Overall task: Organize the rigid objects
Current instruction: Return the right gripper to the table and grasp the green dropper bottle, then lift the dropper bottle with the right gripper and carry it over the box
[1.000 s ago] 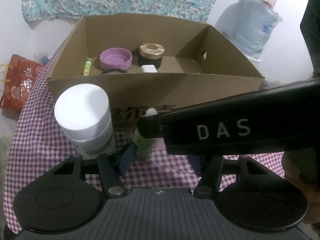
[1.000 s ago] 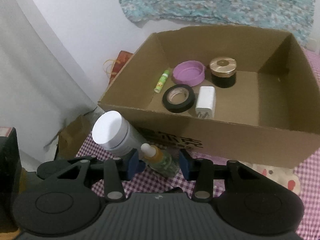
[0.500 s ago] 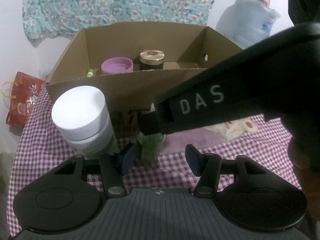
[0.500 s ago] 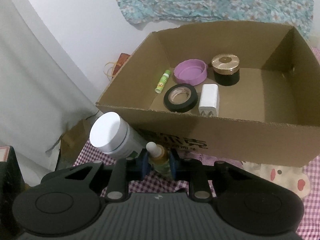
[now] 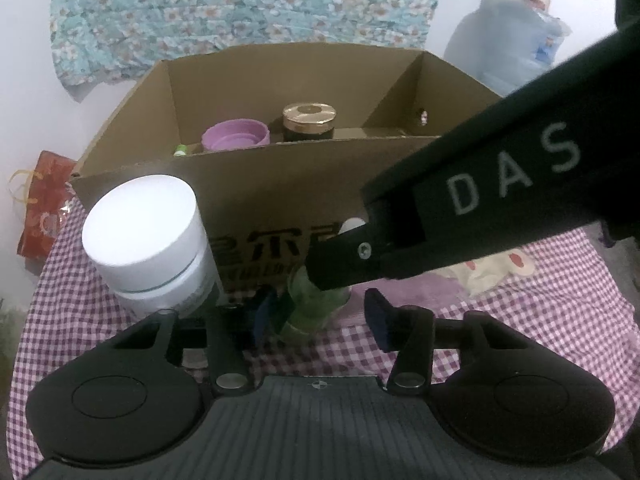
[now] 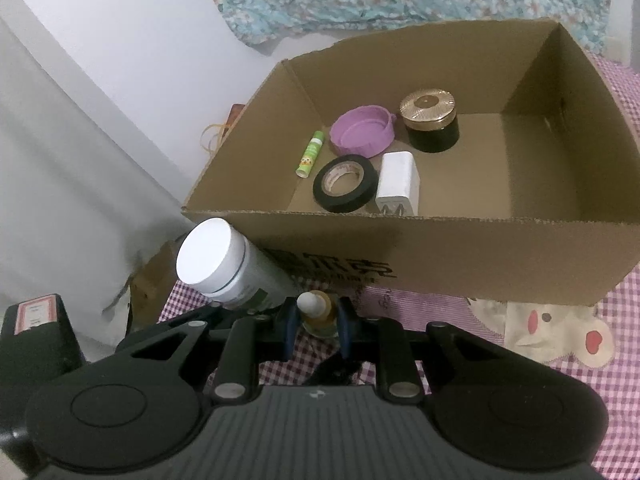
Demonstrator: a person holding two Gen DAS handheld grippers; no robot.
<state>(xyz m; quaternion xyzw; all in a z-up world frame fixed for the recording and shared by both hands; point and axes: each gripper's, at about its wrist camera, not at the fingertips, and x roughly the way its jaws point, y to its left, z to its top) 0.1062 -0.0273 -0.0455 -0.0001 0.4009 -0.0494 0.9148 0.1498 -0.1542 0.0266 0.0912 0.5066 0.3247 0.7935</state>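
Right hand-held gripper: jaws just closed, now clamped on small green bottle standing on checked worktop; ready to lift. Left hand-held gripper: narrowing, nothing pinched. Cardboard box beyond: 5 items stowed; white jar outside.

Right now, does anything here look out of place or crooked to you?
Nothing is spilled or broken. The cardboard box has a ragged, torn back edge. The white-capped jar and small bottle stand outside it on the checked cloth, the bottle clamped in the right gripper.
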